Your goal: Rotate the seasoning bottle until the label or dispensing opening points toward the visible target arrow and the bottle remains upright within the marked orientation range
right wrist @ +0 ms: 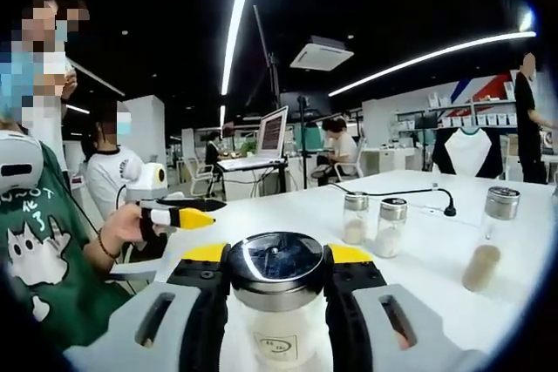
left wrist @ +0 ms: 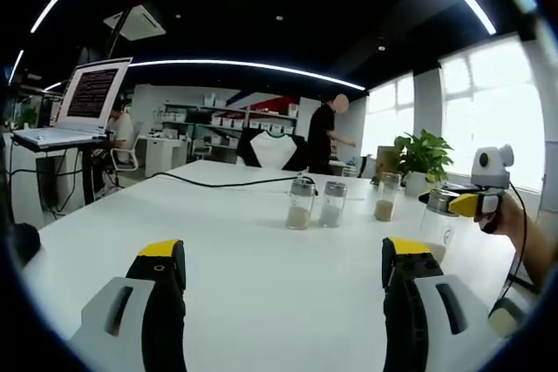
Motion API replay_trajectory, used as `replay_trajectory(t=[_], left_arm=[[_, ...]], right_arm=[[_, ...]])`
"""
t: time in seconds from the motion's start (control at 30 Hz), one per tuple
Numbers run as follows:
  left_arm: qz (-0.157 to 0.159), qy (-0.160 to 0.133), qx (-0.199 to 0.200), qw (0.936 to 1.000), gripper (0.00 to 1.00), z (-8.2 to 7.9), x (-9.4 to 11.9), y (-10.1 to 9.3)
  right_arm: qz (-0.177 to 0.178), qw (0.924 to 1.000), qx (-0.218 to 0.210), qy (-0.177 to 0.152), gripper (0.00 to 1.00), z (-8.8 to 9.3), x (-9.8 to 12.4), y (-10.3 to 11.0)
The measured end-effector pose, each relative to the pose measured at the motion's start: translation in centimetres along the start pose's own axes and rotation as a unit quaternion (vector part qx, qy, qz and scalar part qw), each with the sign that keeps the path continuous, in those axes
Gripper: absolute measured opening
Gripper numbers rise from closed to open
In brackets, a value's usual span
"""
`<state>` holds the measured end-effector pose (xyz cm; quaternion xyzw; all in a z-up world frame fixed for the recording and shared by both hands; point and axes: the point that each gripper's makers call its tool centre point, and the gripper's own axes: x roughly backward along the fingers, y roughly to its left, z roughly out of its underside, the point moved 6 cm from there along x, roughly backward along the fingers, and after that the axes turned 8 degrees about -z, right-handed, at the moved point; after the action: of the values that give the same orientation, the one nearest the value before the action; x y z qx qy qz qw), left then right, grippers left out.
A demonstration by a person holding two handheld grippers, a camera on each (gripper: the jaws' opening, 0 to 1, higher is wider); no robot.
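Seasoning bottle (right wrist: pixel 277 302) between right hand-held gripper (right wrist: pixel 277 278) jaws.

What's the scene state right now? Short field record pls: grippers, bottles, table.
right gripper: shut on a seasoning bottle, fingers at either side of its metal cap, bottle upright
left gripper: open, holding nothing, over the white table
other bottles: three standing upright on the table, two close together, one apart
target arrow: none visible
bottle label: small mark on the held bottle faces the right gripper view
background: laptop on a stand, potted plant, black cable on the table, people around
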<state>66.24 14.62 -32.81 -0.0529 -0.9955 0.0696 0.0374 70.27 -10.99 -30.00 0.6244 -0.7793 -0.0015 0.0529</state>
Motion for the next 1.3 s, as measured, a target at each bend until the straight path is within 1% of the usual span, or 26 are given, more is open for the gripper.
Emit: replay_trajectory(t=[0.1, 0.13, 0.23, 0.5, 0.63, 0.73, 0.8, 1.07, 1.23, 1.3], left_arm=[[0.000, 0.001, 0.000, 1.0000, 0.99, 0.05, -0.04, -0.03], [0.002, 0.002, -0.001, 1.0000, 0.99, 0.06, -0.02, -0.09], [0.003, 0.001, -0.001, 1.0000, 0.99, 0.05, -0.01, -0.18], [0.003, 0.003, -0.001, 1.0000, 0.99, 0.12, -0.05, -0.20], [0.003, 0.003, -0.001, 1.0000, 0.99, 0.14, -0.05, -0.16], [0.002, 0.003, -0.001, 1.0000, 0.98, 0.18, -0.08, -0.14], [0.000, 0.005, -0.001, 1.0000, 0.98, 0.32, -0.12, -0.16], [0.002, 0.006, 0.000, 1.0000, 0.98, 0.38, -0.09, -0.22], [0.002, 0.006, 0.001, 1.0000, 0.98, 0.39, -0.07, -0.22], [0.002, 0.007, 0.002, 1.0000, 0.98, 0.43, -0.07, -0.26]], right_arm=[[0.010, 0.9999, -0.006, 0.001, 0.41, -0.01, 0.07, -0.07], [0.018, 0.9998, -0.010, 0.003, 0.41, -0.03, 0.09, -0.11], [0.027, 0.9996, -0.005, 0.003, 0.41, 0.01, -0.04, 0.16], [0.076, 0.9971, -0.007, 0.000, 0.41, -0.01, -0.09, 0.30], [0.103, 0.9947, -0.008, -0.003, 0.41, 0.00, -0.14, 0.37], [0.133, 0.9909, -0.013, -0.010, 0.41, 0.04, -0.18, 0.46], [0.147, 0.9890, -0.012, -0.010, 0.41, 0.04, -0.33, 0.62], [0.168, 0.9856, -0.015, -0.013, 0.41, 0.06, -0.35, 0.45], [0.197, 0.9801, -0.018, -0.013, 0.41, 0.00, -0.42, 0.45], [0.204, 0.9787, -0.019, -0.014, 0.41, 0.00, -0.42, 0.53]])
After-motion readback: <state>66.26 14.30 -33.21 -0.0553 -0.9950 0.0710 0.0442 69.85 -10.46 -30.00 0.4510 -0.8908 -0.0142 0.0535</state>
